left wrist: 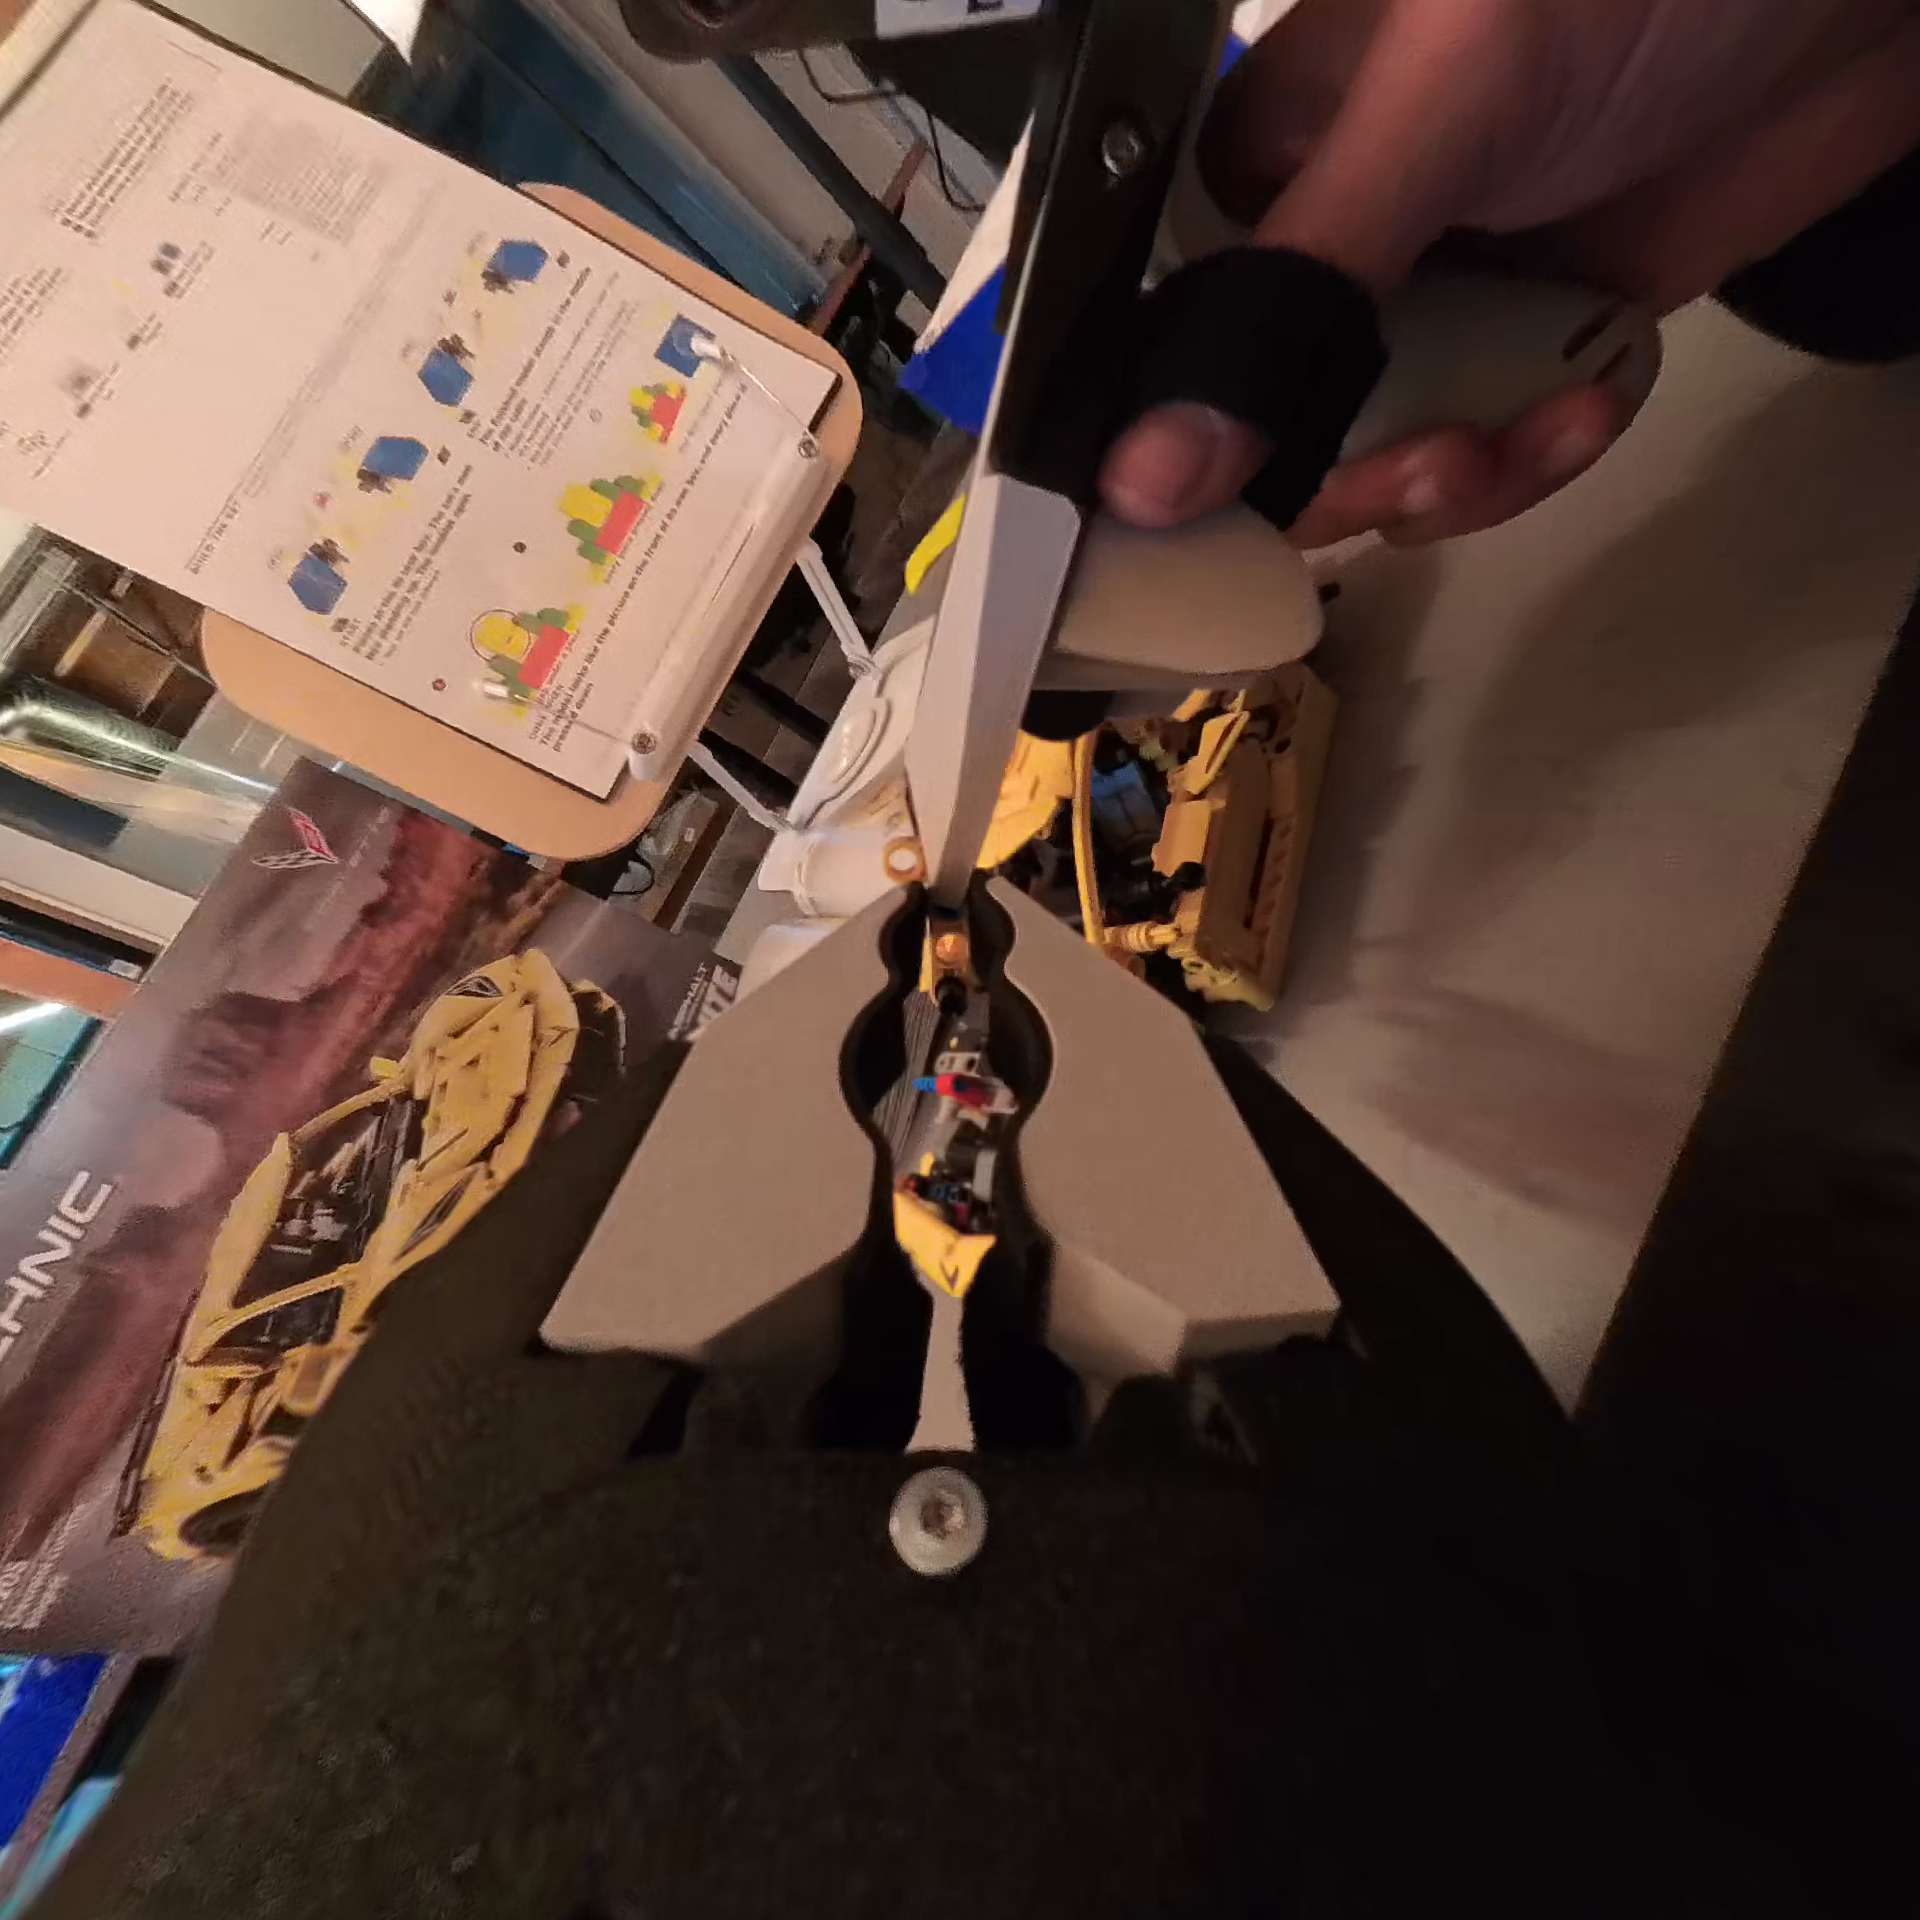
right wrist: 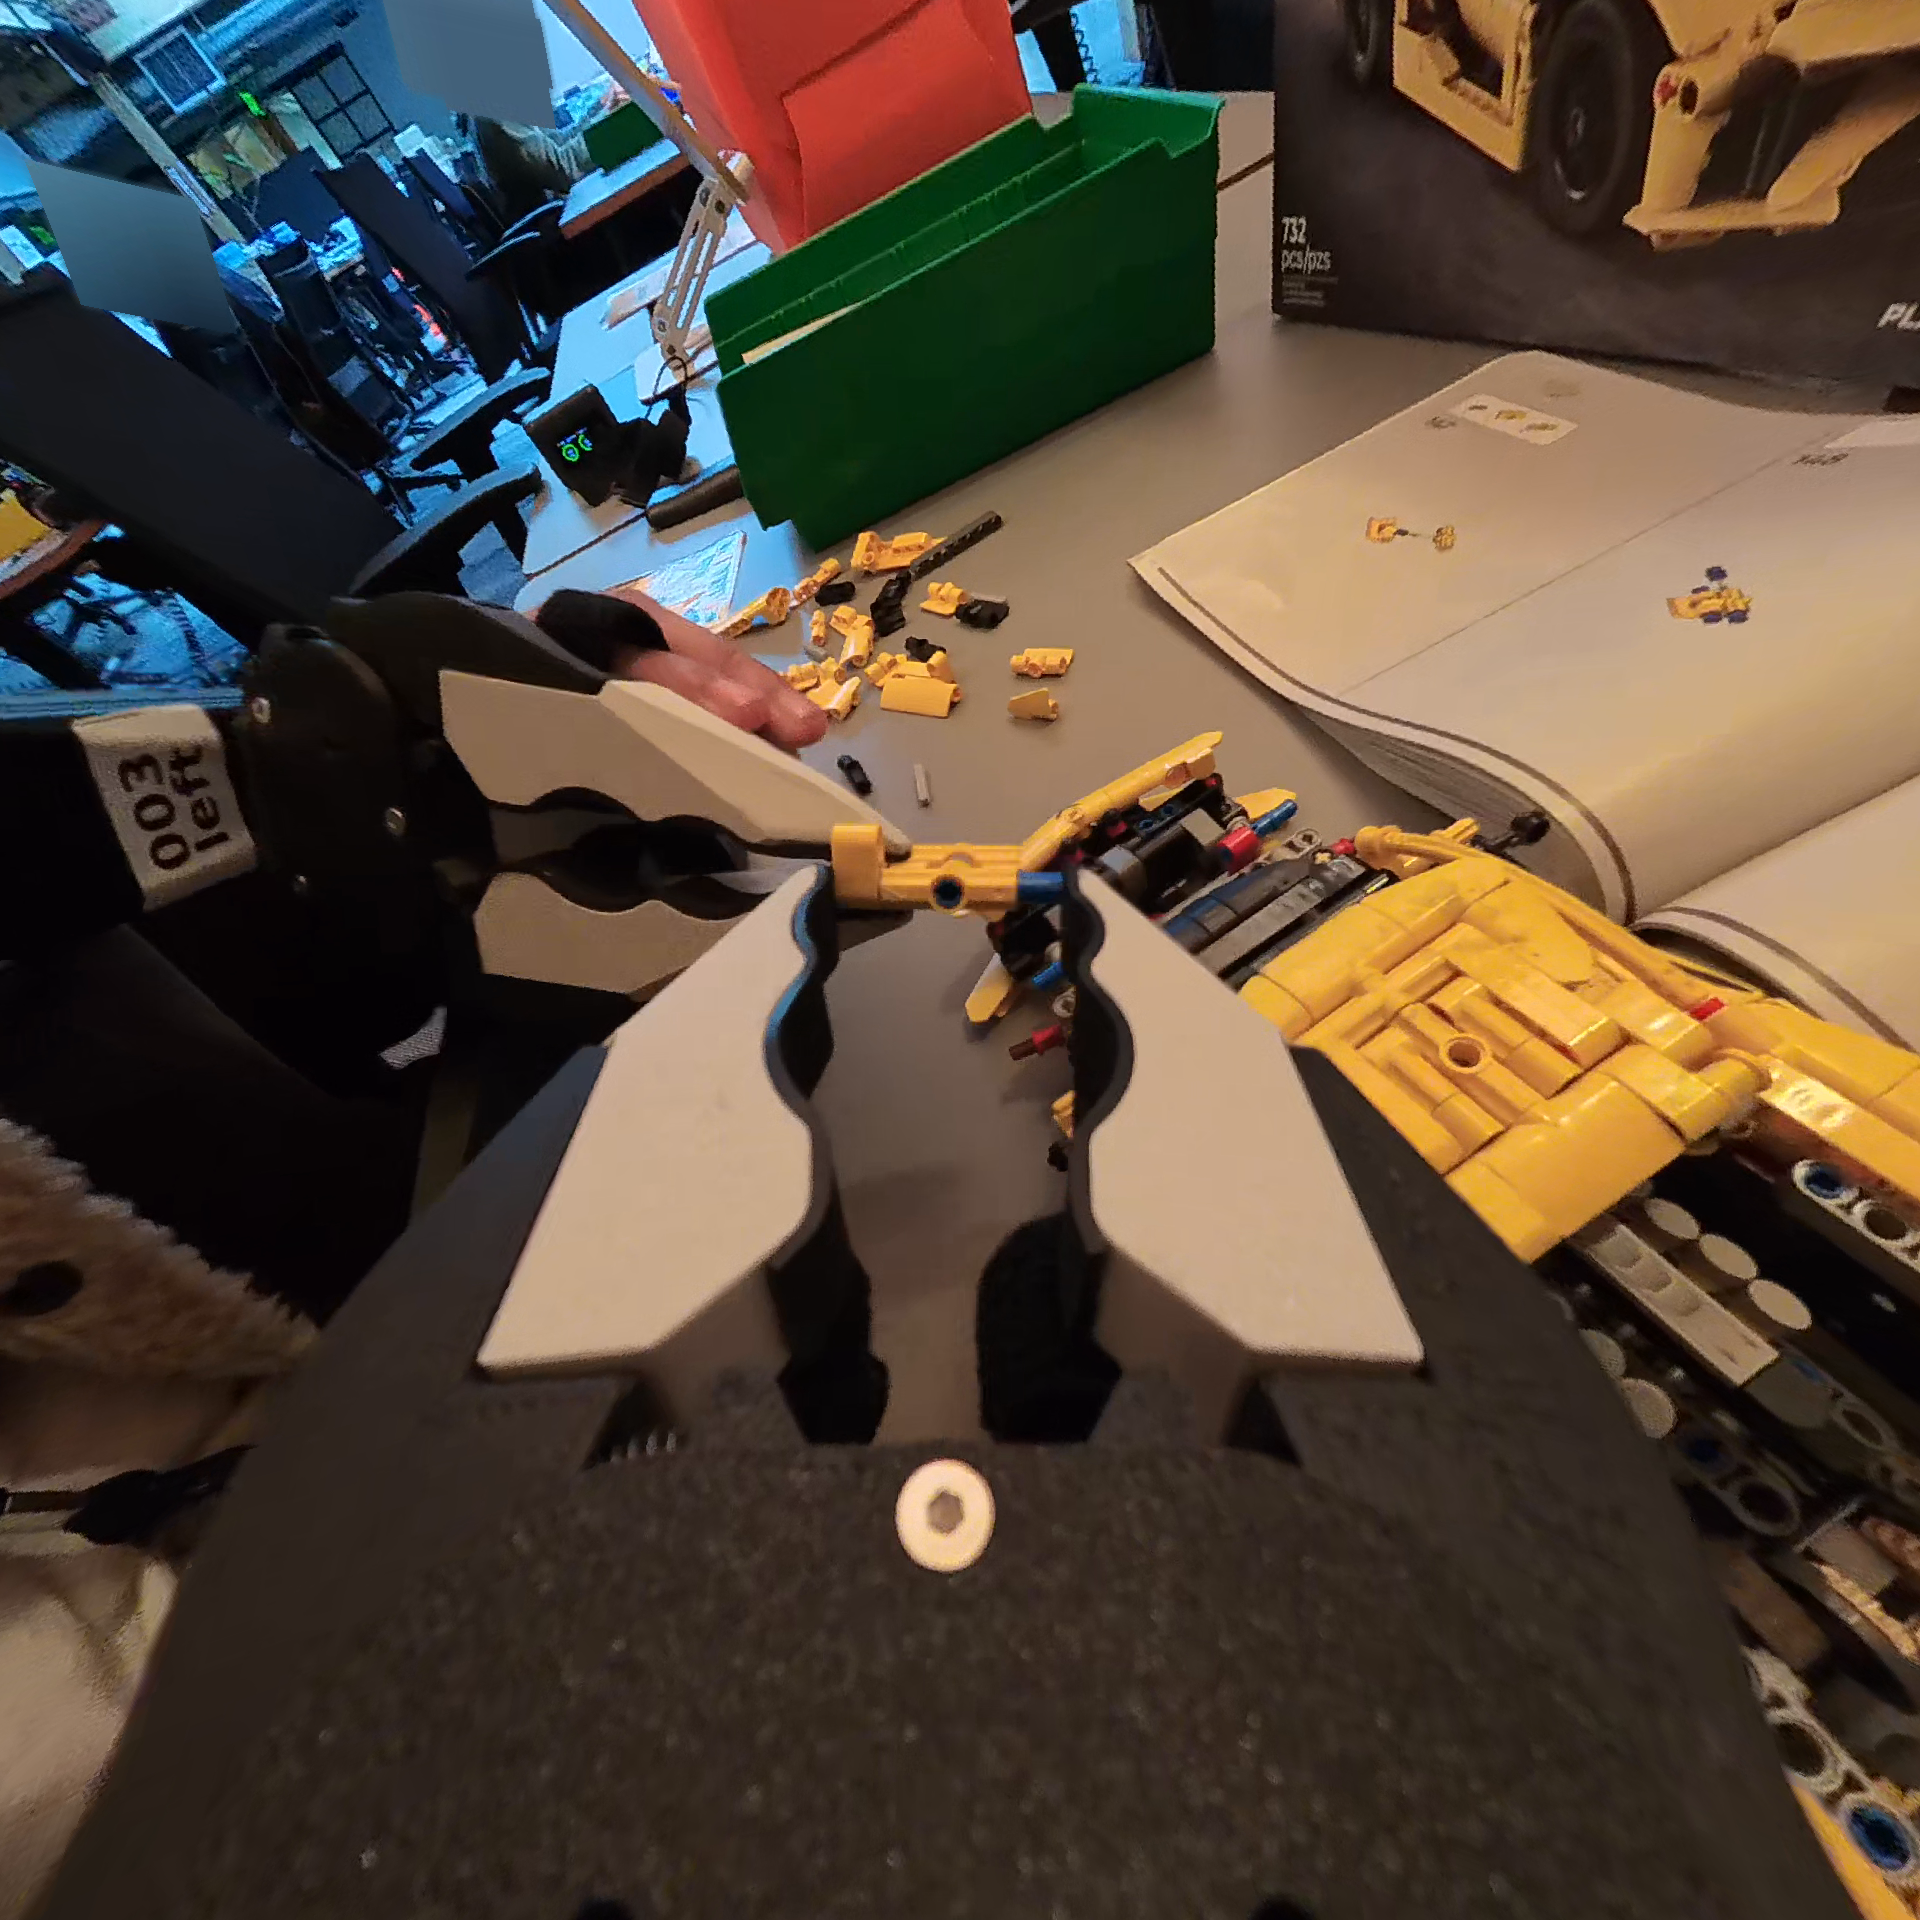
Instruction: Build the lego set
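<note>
Busy workshop backdrop, grey table (right wrist: 1143, 468) up front. Left wrist view first: left gripper (left wrist: 948, 914) pinched nearly closed on a thin yellow lego piece (left wrist: 948, 948), right gripper (left wrist: 1023, 623) crossing in from 1 o'clock, yellow lego car (left wrist: 1226, 831) right behind at 2. Clipboard with sheet (left wrist: 416, 416) at 10, set box (left wrist: 312, 1143) at 8.

Right wrist view next: right gripper (right wrist: 948, 914) spread wide, holding nothing, tips beside the yellow connector (right wrist: 935, 873) clamped by the left gripper (right wrist: 873, 842) from 9. Car (right wrist: 1455, 1039) at 3, loose pieces (right wrist: 894, 644) at 12, green bin (right wrist: 966, 312) beyond, open manual (right wrist: 1558, 623) at 2.
</note>
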